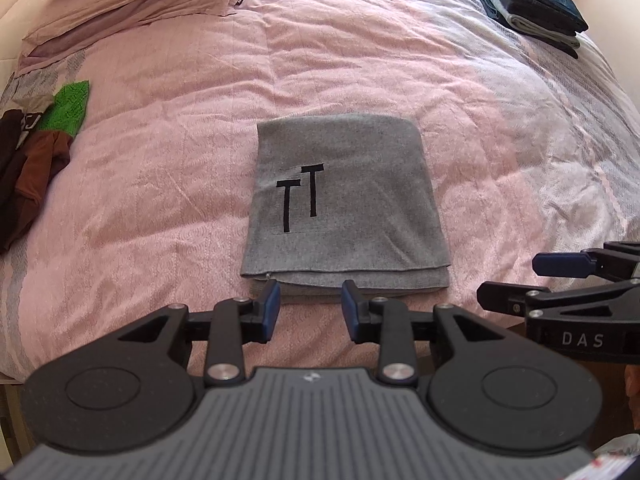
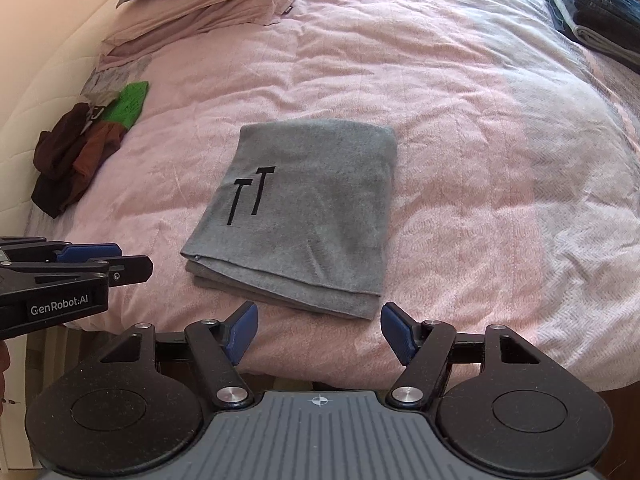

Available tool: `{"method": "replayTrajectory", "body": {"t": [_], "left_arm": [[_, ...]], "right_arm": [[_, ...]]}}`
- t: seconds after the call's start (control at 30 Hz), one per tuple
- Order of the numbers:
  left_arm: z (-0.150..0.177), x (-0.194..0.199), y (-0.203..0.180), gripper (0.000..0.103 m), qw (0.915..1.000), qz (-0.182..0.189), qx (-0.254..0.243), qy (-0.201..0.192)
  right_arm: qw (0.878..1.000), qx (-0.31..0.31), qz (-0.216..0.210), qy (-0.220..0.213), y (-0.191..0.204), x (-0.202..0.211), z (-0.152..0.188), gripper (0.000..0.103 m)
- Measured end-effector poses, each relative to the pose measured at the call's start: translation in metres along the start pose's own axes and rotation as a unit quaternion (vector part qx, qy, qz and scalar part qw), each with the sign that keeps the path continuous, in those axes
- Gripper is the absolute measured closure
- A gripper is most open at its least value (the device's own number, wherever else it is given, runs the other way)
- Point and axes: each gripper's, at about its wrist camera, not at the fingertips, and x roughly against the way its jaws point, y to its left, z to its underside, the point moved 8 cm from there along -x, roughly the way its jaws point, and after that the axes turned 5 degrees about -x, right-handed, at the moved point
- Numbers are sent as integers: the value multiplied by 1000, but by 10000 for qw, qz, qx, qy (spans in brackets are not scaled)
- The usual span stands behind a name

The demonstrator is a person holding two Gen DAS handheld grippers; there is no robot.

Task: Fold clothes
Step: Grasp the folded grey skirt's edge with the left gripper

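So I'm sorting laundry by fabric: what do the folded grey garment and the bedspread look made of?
Grey garment: probably a soft matte knit, jersey or fleece; heathered surface, thick rounded folds, black printed marks. Bedspread: looks like light woven cotton, matte pink, with a fine raised pattern and many creases.

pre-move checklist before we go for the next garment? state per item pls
1. Grey garment folded into a flat rectangle, layers stacked: ok.
2. Left gripper open, nothing between the pads: ok.
3. Right gripper open wide, empty: ok.
4. Both grippers clear of the grey fold, at its near edge: ok.
5. Unfolded heap at the left edge of the bed, ready to pick: ok.
6. Folded stack at far right, room on top: cannot tell.
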Motion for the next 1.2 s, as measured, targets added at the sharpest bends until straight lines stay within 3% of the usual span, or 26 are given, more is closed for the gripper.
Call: {"method": "replayTrajectory", "body": {"t": [0.2, 0.33, 0.43, 0.6, 0.93, 1.2], "left_arm": [[2, -4, 0, 72, 10000, -1, 97, 19], [2, -14, 11, 63, 9998, 128, 148, -101], [2, -34, 36, 58, 9979, 390, 392, -331], [0, -95, 83, 57, 9908, 972, 892, -290], [-29, -209, 114, 53, 9532, 2453, 1759, -158], [-37, -235, 116, 50, 9070, 3668, 2061, -161]], "right_arm": [[10000, 65, 3, 25, -3, -2, 1, 38], [10000, 11, 8, 0, -12, -10, -1, 38], [9997, -218, -95, -88, -28, -25, -3, 38], [9935, -1004, -370, -388, -73, -63, -15, 38], [9540, -2530, -1440, -713, -129, -143, -51, 38], [9357, -2445, -2439, -715, -135, -170, -61, 38]]}}
